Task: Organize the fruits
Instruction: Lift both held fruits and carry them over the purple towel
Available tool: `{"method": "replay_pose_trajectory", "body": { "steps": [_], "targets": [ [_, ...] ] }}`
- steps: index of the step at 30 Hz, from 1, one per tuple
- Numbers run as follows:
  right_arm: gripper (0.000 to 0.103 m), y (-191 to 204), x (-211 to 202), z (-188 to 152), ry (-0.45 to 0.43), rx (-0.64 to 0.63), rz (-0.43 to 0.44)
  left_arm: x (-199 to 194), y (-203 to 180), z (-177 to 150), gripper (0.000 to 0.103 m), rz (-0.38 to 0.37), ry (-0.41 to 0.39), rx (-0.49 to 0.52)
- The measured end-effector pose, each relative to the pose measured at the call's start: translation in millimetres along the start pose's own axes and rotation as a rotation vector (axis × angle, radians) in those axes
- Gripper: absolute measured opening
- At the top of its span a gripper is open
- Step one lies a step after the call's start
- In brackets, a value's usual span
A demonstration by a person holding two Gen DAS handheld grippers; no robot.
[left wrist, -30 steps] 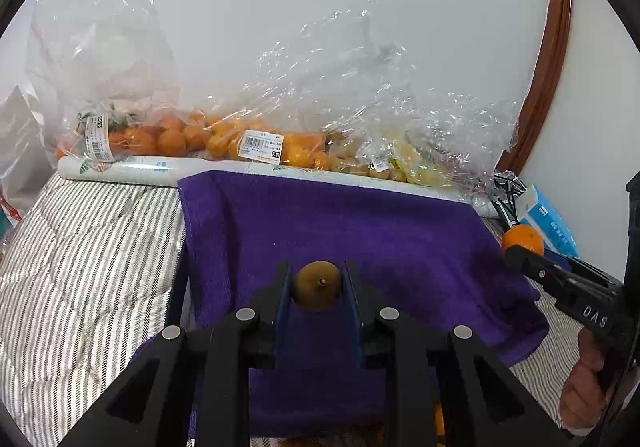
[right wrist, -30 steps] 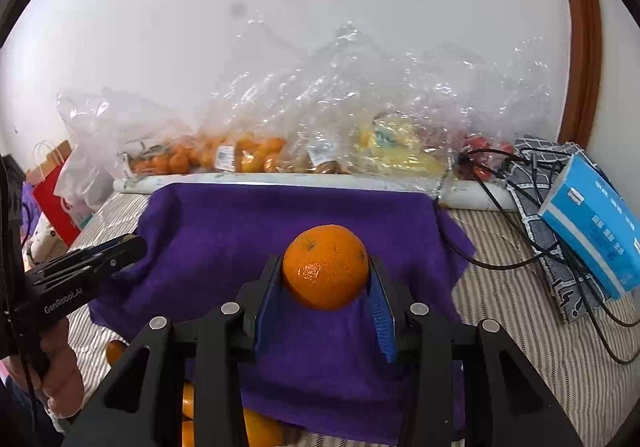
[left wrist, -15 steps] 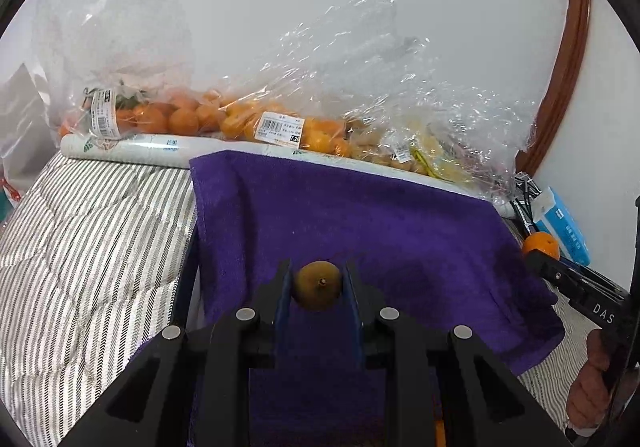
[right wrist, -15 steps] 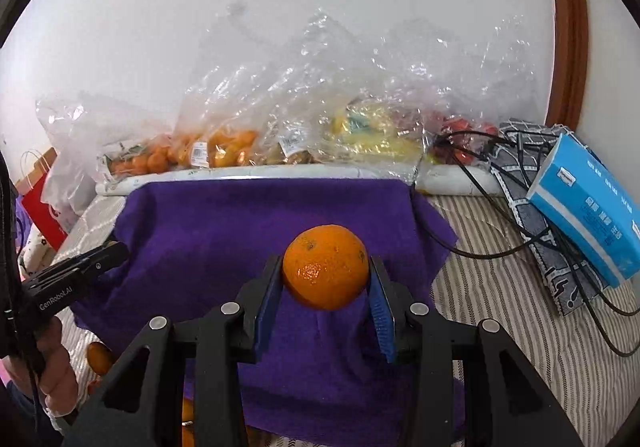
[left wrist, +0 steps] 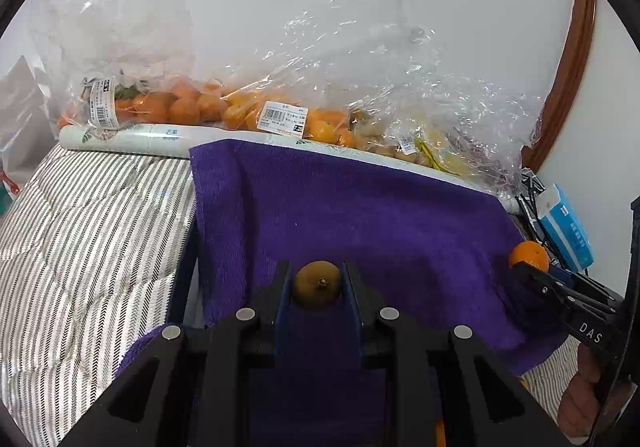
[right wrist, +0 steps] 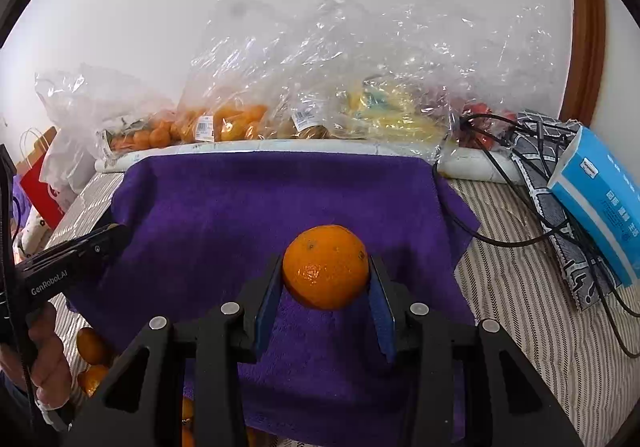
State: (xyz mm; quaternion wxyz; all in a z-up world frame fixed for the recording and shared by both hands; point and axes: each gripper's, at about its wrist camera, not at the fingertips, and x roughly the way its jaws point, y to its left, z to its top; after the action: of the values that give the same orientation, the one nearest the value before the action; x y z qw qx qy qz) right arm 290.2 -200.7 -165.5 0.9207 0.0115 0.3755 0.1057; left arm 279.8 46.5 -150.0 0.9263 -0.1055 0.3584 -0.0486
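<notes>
left gripper (left wrist: 317, 289) clamped on small brownish fruit (left wrist: 317, 284); right gripper (right wrist: 325, 289) clamped on orange (right wrist: 326, 267), both held above purple towel (right wrist: 280, 199). nothing yet set down on towel, so sorting looks barely begun, 2 fruits in hand. more loose oranges (right wrist: 91, 345) low at left edge, half cut off. farther back, bagged fruit (left wrist: 248, 115) along wall; contents under crinkled plastic hard to make out.

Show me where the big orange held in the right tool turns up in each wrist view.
Left wrist: orange at far right edge, at the right tool's tip.
Right wrist: orange at centre, pinched between the blue pads.
Shared landmark: purple towel, spread beneath it in both.
</notes>
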Motion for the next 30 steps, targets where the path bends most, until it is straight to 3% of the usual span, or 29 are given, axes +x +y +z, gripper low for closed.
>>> {"method": "replay_pose_trajectory", "body": {
  "steps": [30],
  "targets": [
    [0.042, 5.9, 9.0, -2.5, 0.034, -0.036, -0.026, 13.8, 3.1, -3.7, 0.024, 0.005, 0.052, 0.014]
  ]
}}
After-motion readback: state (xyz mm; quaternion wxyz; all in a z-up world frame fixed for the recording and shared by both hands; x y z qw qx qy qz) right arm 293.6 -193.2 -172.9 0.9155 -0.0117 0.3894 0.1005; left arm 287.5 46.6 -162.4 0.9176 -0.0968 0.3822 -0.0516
